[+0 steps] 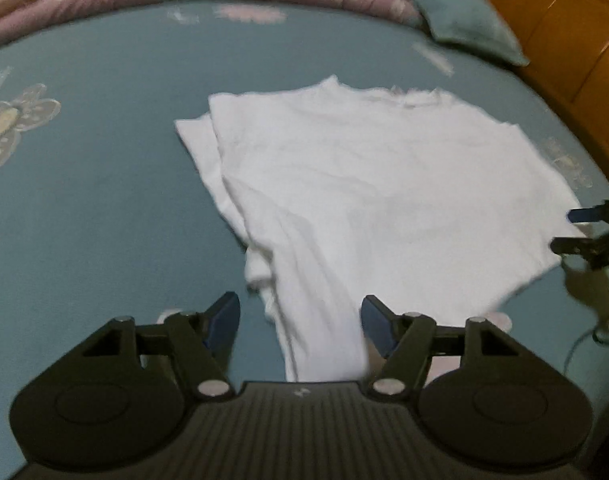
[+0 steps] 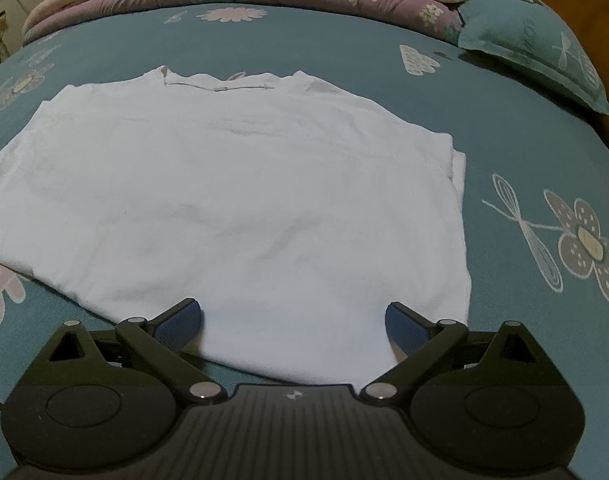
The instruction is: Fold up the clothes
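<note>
A white T-shirt [image 2: 240, 208] is lying flat on the bed [image 2: 524, 152], filling the middle of the right wrist view, with its neckline toward the top of the frame. Along its right edge a second layer is peeking out from under the top one, and in the left wrist view the same doubling is showing at the garment's left edge [image 1: 200, 148], with a bunched strip trailing toward the bottom centre. So at least one fold seems to be sitting in the cloth already, yet the shape is still wide and loose; I am judging the folding as partway along, with more halving and tidying left.

The left tool [image 1: 300, 320] is standing wide, its jaws straddling the trailing strip without pinching it. The right tool [image 2: 294, 322] is also spread wide, hovering over the near hem and gripping nothing.
</note>
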Available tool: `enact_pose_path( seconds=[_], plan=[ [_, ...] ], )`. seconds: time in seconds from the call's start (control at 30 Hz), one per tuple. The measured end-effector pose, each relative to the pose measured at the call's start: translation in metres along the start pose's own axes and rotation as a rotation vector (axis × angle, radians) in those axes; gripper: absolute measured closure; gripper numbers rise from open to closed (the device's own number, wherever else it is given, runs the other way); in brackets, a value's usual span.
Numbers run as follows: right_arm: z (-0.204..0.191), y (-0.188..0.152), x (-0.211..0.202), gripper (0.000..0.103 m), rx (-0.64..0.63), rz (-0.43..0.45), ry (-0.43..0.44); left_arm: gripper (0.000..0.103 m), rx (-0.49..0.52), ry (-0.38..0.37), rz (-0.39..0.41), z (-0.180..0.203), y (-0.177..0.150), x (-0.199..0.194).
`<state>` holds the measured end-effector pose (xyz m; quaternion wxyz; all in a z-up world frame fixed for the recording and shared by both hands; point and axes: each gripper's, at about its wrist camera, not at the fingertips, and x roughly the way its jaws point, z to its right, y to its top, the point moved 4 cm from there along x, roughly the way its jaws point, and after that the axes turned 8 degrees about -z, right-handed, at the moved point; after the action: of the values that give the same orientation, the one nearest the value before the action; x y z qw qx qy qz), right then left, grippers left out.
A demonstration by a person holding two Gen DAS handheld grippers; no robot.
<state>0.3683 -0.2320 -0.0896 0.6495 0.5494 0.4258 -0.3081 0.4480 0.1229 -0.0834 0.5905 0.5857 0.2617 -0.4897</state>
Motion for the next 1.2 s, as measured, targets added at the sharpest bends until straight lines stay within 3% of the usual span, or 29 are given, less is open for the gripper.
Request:
enact_pose_path(
  seconds=[0.1, 0.2, 0.27, 0.4, 0.53, 0.67, 0.77, 0.87, 0.97, 1.07, 1.2],
  plan=[
    [-0.002, 0.003, -0.003, 0.002, -0.025, 0.010, -0.013, 0.035, 0.054, 0.048, 0.046, 0.014, 0.007, -0.019],
    [-0.008, 0.008, -0.006, 0.002, -0.062, 0.031, -0.021, 0.023, 0.115, -0.028, 0.106, 0.036, 0.026, -0.022],
    [-0.012, 0.009, -0.007, 0.002, -0.073, 0.047, -0.008, 0.022, 0.137, -0.073, 0.103, 0.046, 0.035, -0.010],
    [-0.009, 0.003, -0.008, 0.002, -0.062, 0.049, -0.013, 0.026, 0.039, -0.033, 0.015, 0.024, 0.021, 0.016],
    [0.005, -0.003, -0.008, 0.002, -0.018, 0.045, -0.010, 0.021, -0.028, 0.014, -0.043, 0.014, -0.002, 0.001],
    [0.008, 0.001, -0.011, 0.002, -0.014, 0.074, 0.009, 0.021, 0.036, -0.009, 0.057, 0.035, 0.009, -0.024],
    [0.009, 0.005, -0.013, 0.002, -0.011, 0.096, 0.023, 0.019, 0.095, -0.050, 0.123, 0.058, 0.030, -0.020],
    [0.014, 0.000, -0.005, 0.002, 0.014, 0.079, 0.030, 0.018, 0.105, -0.077, 0.084, 0.067, 0.034, 0.001],
    [0.029, -0.010, -0.002, 0.002, 0.065, 0.060, 0.030, 0.020, 0.064, -0.021, -0.018, 0.054, 0.013, 0.019],
    [0.041, -0.015, -0.012, 0.003, 0.103, 0.075, 0.051, 0.018, 0.056, -0.010, -0.007, 0.045, 0.003, 0.006],
    [0.046, 0.012, -0.013, 0.003, 0.117, 0.148, 0.059, 0.018, 0.068, 0.024, 0.042, 0.041, 0.019, -0.005]
  ],
)
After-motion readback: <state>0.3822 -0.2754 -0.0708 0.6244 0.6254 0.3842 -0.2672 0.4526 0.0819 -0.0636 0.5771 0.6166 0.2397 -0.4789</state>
